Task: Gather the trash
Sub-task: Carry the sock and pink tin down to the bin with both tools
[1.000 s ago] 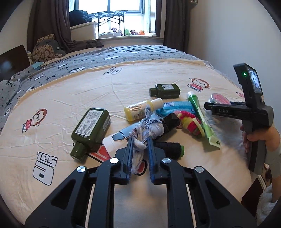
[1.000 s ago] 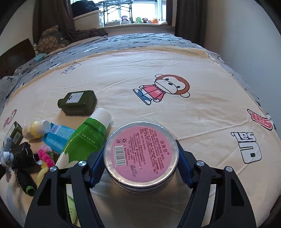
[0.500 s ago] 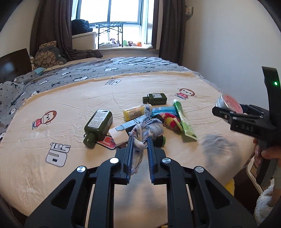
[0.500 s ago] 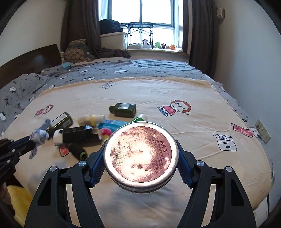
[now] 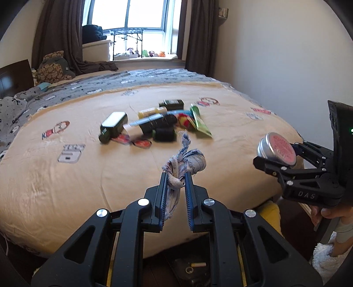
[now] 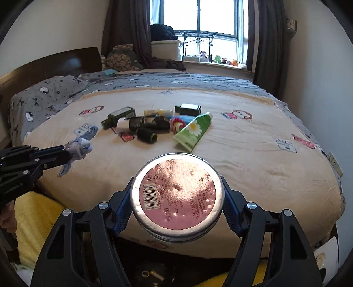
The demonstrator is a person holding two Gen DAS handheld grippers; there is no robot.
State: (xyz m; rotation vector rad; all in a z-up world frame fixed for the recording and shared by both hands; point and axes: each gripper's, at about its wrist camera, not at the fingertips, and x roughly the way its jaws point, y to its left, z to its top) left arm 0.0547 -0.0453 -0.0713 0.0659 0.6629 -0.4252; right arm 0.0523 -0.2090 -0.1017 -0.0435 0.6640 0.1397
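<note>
My left gripper (image 5: 175, 176) is shut on a crumpled blue-white rag (image 5: 184, 162), held in the air over the near edge of the bed; the same rag (image 6: 80, 146) shows at the left of the right wrist view. My right gripper (image 6: 177, 196) is shut on a round metal tin with a pink label (image 6: 177, 194), also off the bed; that tin (image 5: 276, 149) appears at the right of the left wrist view. A pile of trash stays on the beige bedspread (image 5: 66, 176): dark green bottles (image 6: 118, 116), a green tube (image 6: 194, 130), a black spool (image 6: 146, 135).
The bed's near edge lies just below both grippers. On the dark floor beneath them lie a cigarette butt (image 5: 198, 264) and a small ring (image 6: 145, 274). A yellow towel (image 6: 35, 218) lies at the lower left. A wall (image 5: 286, 55) runs along the right; a window (image 6: 198, 15) is behind the bed.
Both grippers have drawn back from the pile toward the bed's near edge, carrying the rag and the tin. The pile now looks smaller and farther away, and the floor has come into view.
</note>
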